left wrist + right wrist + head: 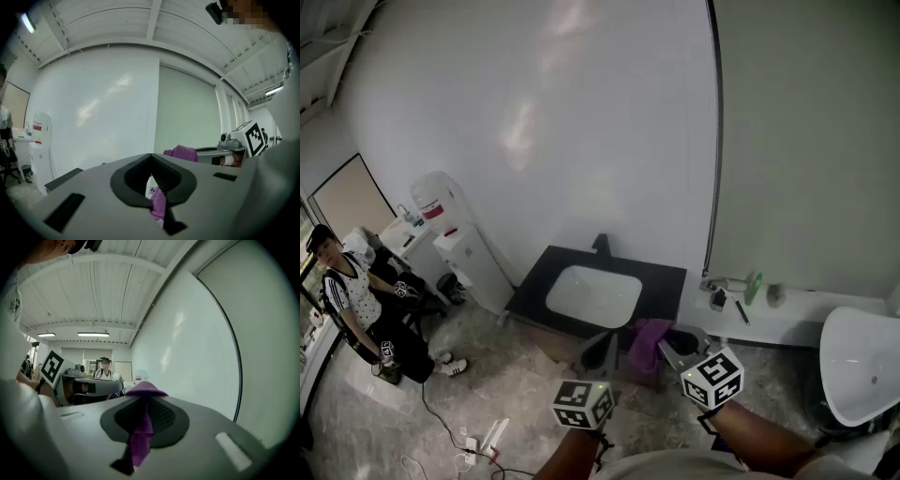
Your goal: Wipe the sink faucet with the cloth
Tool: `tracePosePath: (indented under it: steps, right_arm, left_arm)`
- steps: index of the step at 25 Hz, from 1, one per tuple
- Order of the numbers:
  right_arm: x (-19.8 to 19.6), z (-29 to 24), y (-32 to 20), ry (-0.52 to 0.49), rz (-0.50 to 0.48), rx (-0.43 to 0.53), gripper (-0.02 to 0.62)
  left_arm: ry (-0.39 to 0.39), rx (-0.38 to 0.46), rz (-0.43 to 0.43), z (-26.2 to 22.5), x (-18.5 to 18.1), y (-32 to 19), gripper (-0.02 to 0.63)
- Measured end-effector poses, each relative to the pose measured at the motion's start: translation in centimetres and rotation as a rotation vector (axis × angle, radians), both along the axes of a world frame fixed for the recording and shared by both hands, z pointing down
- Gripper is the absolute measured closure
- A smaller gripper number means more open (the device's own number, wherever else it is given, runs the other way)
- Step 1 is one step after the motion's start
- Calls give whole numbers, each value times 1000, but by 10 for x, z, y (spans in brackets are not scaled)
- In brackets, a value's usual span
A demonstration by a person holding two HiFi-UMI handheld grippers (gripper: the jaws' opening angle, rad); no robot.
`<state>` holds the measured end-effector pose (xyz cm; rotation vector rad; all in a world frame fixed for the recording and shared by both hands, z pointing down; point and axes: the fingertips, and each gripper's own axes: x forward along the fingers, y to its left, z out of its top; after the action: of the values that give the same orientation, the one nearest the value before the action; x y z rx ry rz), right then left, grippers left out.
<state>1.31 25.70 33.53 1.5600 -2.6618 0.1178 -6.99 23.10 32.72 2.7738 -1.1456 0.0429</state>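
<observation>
A purple cloth (651,338) hangs between my two grippers, low in the head view and in front of the sink. My left gripper (602,352) is shut on one part of the cloth (158,206). My right gripper (673,351) is shut on another part of the cloth (142,430), which bunches over its jaws. The white sink basin (592,295) sits in a black counter (664,281). Its black faucet (601,245) stands at the back against the wall, well beyond both grippers. From the left gripper view I see the right gripper (236,149) off to the right.
A water dispenser (450,230) stands left of the sink. A person (358,305) sits further left. A white ledge (769,323) right of the sink carries a green bottle (754,286) and small items. A white fixture (861,367) is at far right. Cables (459,436) lie on the floor.
</observation>
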Motion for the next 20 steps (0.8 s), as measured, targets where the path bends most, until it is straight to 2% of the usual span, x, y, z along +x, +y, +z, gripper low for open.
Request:
tracePosePath:
  steps: [8,14,20]
  right_arm:
    - [-16,-2,-6,49,7,18,571]
    - [-29,3,-9,34,20,8,571]
    - [-46,16,-17,-5,47,-8,569]
  left_arm:
    - [-1,8,15,-4,-9,-5,600]
    - [1,-18,22,6,-26,-10,600]
    - [-3,-49,30,24,-57,-18,600]
